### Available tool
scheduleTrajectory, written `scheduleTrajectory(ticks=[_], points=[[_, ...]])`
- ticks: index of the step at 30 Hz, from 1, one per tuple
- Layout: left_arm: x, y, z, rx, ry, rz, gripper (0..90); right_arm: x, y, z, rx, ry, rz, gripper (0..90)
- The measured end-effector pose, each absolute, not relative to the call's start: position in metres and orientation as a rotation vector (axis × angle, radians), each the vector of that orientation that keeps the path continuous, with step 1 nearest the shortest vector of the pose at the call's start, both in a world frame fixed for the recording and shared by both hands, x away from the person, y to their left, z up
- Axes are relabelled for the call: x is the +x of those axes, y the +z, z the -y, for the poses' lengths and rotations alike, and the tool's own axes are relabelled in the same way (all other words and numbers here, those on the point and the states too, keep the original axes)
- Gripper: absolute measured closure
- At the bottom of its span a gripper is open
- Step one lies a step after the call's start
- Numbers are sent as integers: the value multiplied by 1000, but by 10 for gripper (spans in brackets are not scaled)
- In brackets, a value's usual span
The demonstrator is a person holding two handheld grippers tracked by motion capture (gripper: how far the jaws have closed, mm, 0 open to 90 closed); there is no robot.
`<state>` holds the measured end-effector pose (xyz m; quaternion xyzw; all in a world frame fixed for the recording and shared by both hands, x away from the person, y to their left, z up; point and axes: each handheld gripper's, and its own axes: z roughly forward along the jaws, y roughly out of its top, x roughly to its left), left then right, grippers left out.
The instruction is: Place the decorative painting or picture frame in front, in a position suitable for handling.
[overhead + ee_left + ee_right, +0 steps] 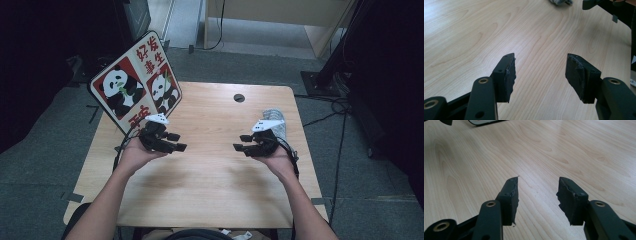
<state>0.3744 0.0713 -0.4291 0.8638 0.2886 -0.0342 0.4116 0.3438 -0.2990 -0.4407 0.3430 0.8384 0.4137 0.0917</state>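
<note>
My left gripper hovers over the left half of the wooden table, held in a person's left hand. In the left gripper view its jaws stand open with only bare wood between them. My right gripper is level with it over the right half and points toward it. Its jaws also stand open and hold nothing. A board printed with pandas and red characters leans tilted at the table's back left, just behind the left gripper.
A crumpled grey-white cloth lies on the table behind the right gripper, and its edge shows in the left gripper view. A round cable hole sits near the back edge. Dark stands and cables flank the table.
</note>
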Motion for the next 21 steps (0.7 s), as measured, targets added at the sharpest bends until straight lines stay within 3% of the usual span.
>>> scheduleTrajectory(ticks=[21], points=[[366,-417,-99,2129,-69,-758,403,350,-440,300,1046,1226,-2497,491]])
